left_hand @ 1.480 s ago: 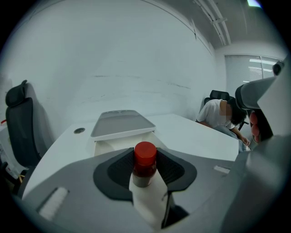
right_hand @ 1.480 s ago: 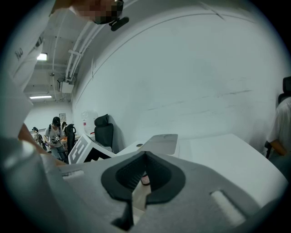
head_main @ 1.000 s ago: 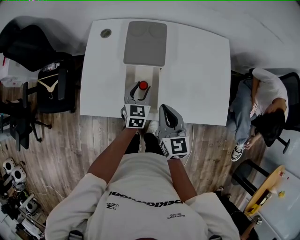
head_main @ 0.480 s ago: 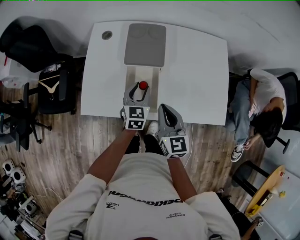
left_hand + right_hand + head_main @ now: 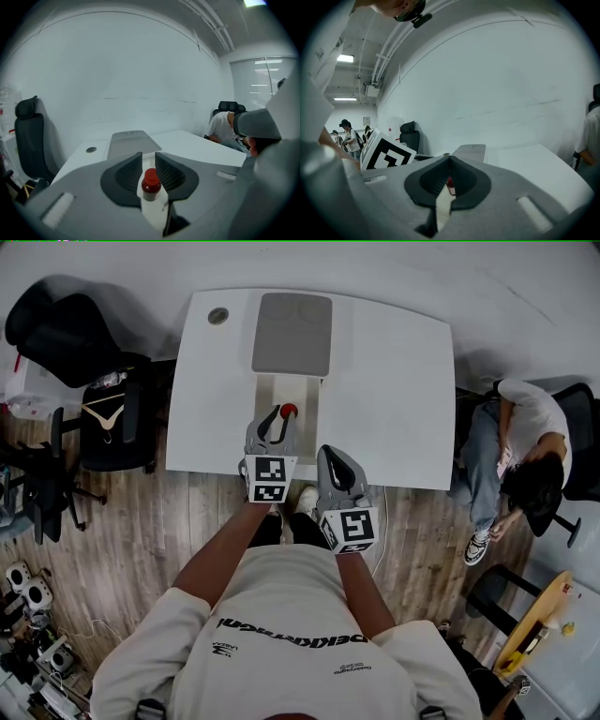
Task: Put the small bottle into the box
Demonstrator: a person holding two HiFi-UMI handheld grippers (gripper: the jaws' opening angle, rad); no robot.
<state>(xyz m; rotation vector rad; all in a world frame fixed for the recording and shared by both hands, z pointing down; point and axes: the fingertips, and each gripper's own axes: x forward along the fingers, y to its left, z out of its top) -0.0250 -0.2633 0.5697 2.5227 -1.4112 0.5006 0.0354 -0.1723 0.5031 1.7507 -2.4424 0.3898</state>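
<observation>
Left tool [image 5: 148, 155]: jaws just closed in, pads against small bottle [image 5: 151, 185], which is at near end of open box [image 5: 305, 390] on white surface [image 5: 394, 381]. Right tool [image 5: 450, 158]: jaws together, nothing held. Bottle judged light, rigid, slippery; hold body below red cap [image 5: 151, 176].

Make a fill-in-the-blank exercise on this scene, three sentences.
The bottle has a ___ cap.
The jaws of the right gripper are ___ (open or shut).
The lid of the box is ___ in colour.
Missing words: red; shut; grey.
</observation>
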